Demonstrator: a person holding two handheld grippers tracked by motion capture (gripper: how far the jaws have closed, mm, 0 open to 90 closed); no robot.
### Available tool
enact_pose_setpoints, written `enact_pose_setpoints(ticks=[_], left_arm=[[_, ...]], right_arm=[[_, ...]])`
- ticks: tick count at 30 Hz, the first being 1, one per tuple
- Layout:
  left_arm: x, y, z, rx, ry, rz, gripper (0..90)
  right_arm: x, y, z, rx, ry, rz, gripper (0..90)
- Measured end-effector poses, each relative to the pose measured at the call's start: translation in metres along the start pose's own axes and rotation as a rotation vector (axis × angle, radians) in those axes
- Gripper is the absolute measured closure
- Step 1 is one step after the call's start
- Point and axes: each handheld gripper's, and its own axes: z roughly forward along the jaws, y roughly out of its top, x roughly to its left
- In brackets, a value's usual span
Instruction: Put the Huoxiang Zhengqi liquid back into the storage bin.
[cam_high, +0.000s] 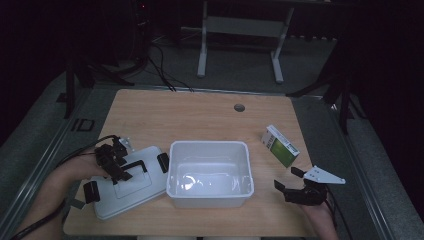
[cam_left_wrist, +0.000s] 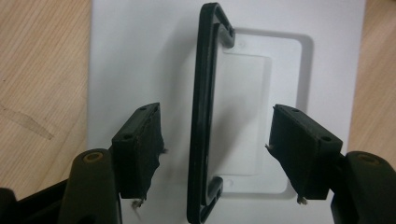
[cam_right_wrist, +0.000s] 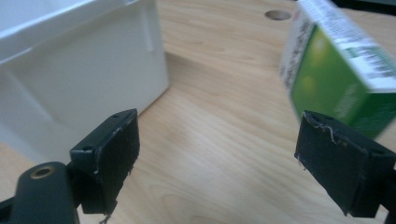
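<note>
A white plastic bin (cam_high: 210, 172) stands empty at the table's front middle, and its white side wall (cam_right_wrist: 70, 79) fills the left of the right gripper view. Its flat lid (cam_high: 127, 182) lies to the left with a black handle (cam_left_wrist: 203, 116) on top. My left gripper (cam_high: 116, 162) hovers over the lid, its jaws standing open on either side of the handle without touching it. A green and white carton (cam_high: 281, 145) lies right of the bin. My right gripper (cam_high: 289, 183) is open just short of the carton (cam_right_wrist: 336, 70), nothing between its fingers.
The wooden table (cam_high: 200, 115) has a round cable hole (cam_high: 239, 107) near its far edge. Black clips (cam_high: 163, 162) sit on the lid's ends. A white desk frame (cam_high: 240, 40) stands on the dark floor beyond.
</note>
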Motion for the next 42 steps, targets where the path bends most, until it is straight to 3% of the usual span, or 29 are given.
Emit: enact_pose_setpoints(ticks=[14, 31, 42], left_arm=[[0.001, -0.003, 0.0, 0.003, -0.01, -0.003, 34.7], [0.002, -0.006, 0.0, 0.011, -0.016, -0.016, 34.8], [0.002, -0.006, 0.001, 0.018, -0.02, -0.012, 34.8]], right_arm=[[-0.037, 0.018, -0.003, 0.026, -0.063, 0.012, 13.3], [-0.073, 0.036, 0.023, 0.104, -0.089, 0.02, 13.7], [-0.088, 0.053, 0.041, 0.18, -0.091, -0.015, 14.6]])
